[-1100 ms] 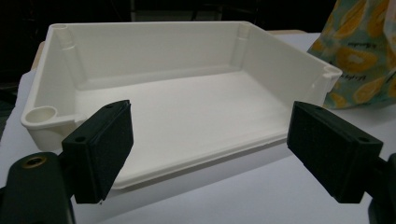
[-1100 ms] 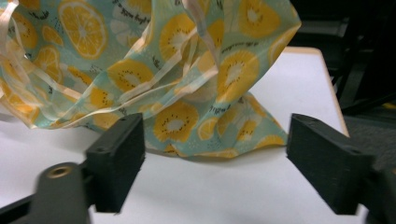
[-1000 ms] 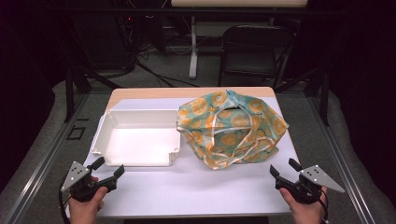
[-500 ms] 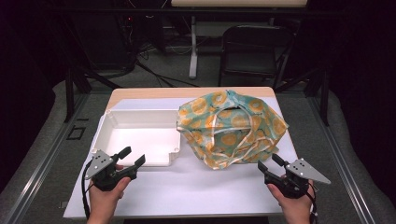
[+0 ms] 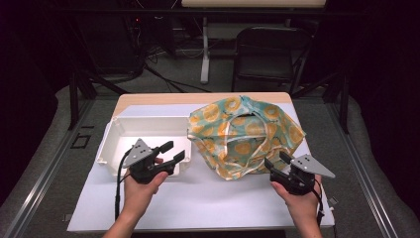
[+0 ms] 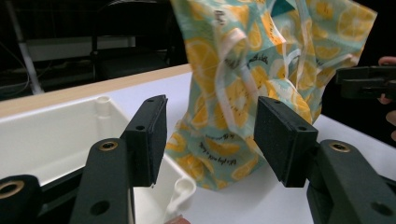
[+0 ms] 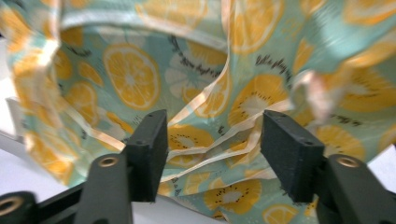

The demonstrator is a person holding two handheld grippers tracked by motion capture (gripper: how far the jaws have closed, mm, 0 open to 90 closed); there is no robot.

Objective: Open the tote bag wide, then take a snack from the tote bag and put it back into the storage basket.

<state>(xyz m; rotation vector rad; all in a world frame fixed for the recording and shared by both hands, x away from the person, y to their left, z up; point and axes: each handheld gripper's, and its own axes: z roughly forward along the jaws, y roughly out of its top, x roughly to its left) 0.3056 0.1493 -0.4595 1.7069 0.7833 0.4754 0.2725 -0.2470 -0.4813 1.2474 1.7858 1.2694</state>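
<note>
Nearest the person, both hands hold their tongs just above the white table [image 5: 208, 198]. The left gripper [image 5: 174, 152] hangs over the near right corner of the tray [image 5: 111, 144], its jaws apart with nothing between them; they have just been closing. The right gripper [image 5: 275, 161] sits at the near right edge of the bag [image 5: 245, 134], jaws likewise apart and empty, and they too have just been closing. In the right gripper view the cloth lies just ahead of the pads and does not seem to be pinched yet.

The bag, teal with orange slices printed on it, stands slumped in a crumpled heap on the table's right half, its left edge just beside the tray's right wall. Pale straps [image 7: 224, 149] loop loosely across its front.

It looks like thin cloth: light, limp, likely to sag and fold wherever it is unsupported, with little risk of damage. A single pinch would probably lift only one layer. The better holds are likely the straps or the hemmed rim, one gripper on each side, so the mouth stays spread.

Beyond the table stand a dark chair [image 5: 267, 54] and cables on the floor.
</note>
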